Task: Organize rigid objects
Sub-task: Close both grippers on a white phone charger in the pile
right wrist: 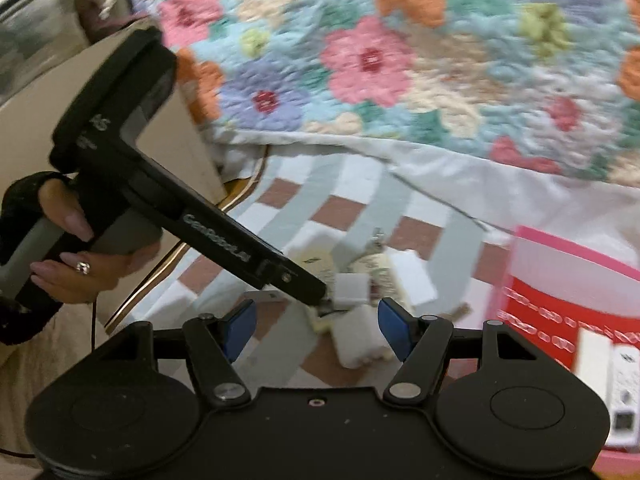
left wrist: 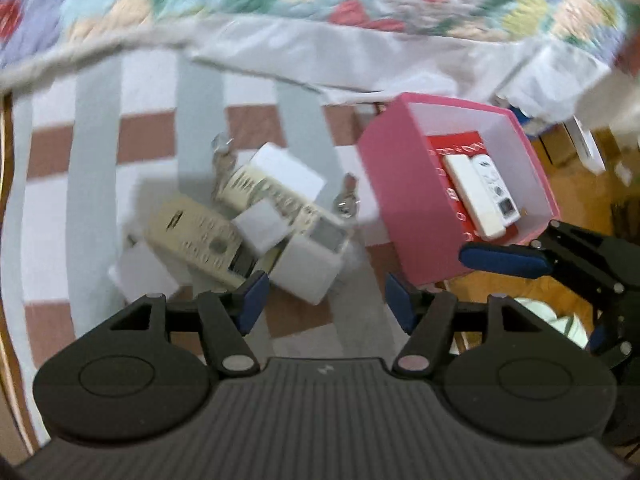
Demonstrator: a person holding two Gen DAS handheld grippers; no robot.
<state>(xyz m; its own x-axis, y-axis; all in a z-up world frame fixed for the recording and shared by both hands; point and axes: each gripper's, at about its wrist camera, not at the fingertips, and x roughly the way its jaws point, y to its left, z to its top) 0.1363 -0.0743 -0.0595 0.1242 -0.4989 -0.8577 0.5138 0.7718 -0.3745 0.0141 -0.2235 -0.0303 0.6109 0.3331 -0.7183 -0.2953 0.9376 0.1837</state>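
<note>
A pile of rigid objects lies on a checked cloth: two cream remote controls [left wrist: 200, 240] [left wrist: 280, 196], several white charger blocks [left wrist: 260, 226] and keys [left wrist: 346, 200]. A pink box [left wrist: 396, 200] to the right holds a red packet [left wrist: 452, 148] and two white remotes [left wrist: 486, 192]. My left gripper [left wrist: 324, 300] is open and empty just above the pile's near edge. My right gripper [right wrist: 316, 332] is open and empty, over a white block [right wrist: 360, 340] beside the box [right wrist: 568, 248]. The right gripper's blue finger [left wrist: 504, 258] shows at the box's near corner.
A floral quilt [right wrist: 400, 60] and a white sheet [left wrist: 320, 52] lie behind the pile. The left gripper's body [right wrist: 160, 184], held in a hand [right wrist: 76, 264], crosses the right wrist view. A wooden floor [left wrist: 576, 208] with boxes lies right of the pink box.
</note>
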